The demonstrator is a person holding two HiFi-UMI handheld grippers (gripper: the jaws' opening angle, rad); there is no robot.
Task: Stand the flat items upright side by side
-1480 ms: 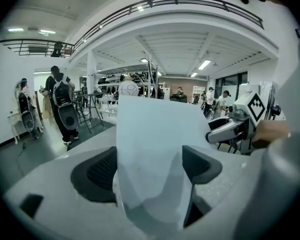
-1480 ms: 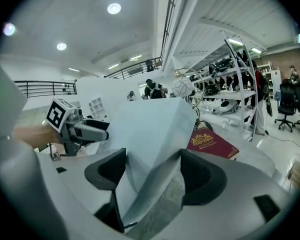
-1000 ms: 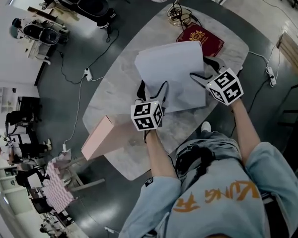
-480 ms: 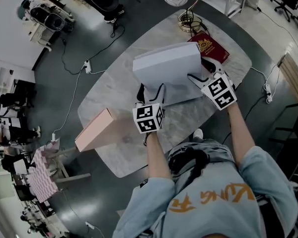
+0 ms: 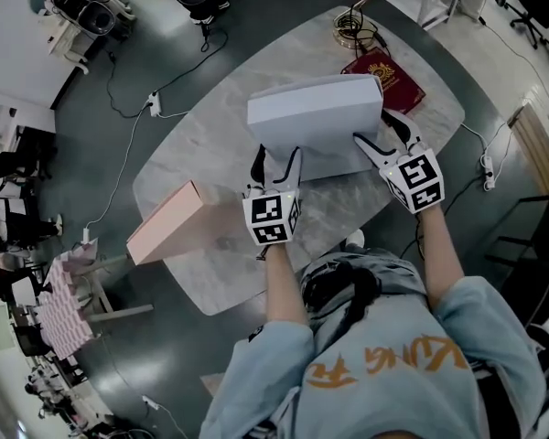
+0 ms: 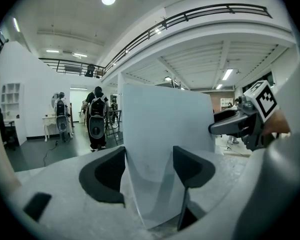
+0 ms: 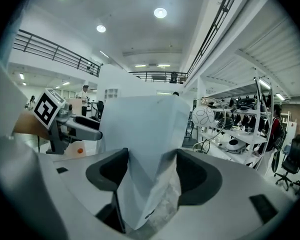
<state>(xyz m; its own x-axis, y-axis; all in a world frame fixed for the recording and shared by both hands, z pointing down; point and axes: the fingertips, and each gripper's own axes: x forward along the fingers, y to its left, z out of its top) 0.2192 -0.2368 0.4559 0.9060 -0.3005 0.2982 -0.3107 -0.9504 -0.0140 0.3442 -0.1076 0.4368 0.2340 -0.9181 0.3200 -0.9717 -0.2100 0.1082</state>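
Marble table (image 5: 210,277): the oval, grey-veined top serves as the landmark, and every place below is given against it.

Pale grey flat box (image 5: 316,117): raised on edge across the table's middle and close to upright. A slight lean cannot be ruled out. Its two near lower corners are held.

Pink flat cardboard box (image 5: 165,225): laid flat at the table's left edge, with part of it past the rim, well apart from the other items.

Red book with a gold emblem (image 5: 389,73): laid flat at the table's far end, just behind the raised box.

Left gripper (image 5: 276,158): held over the table's near half. Its jaws have just been closing, and the pale grey flat box's left corner is clamped between the pads at a medium width.

Right gripper (image 5: 377,133): held over the table's near right. Its jaws have just been closing, fairly wide, and the right corner of the same box is pinched between them.

Risk: only the low corners are gripped, so a tall face is left free. If one grip were eased before the other, the box would likely twist and topple onto the red book. On smooth marble the bottom edge could also be slid out. The overhanging pink box could be knocked off the rim by a careless reach.
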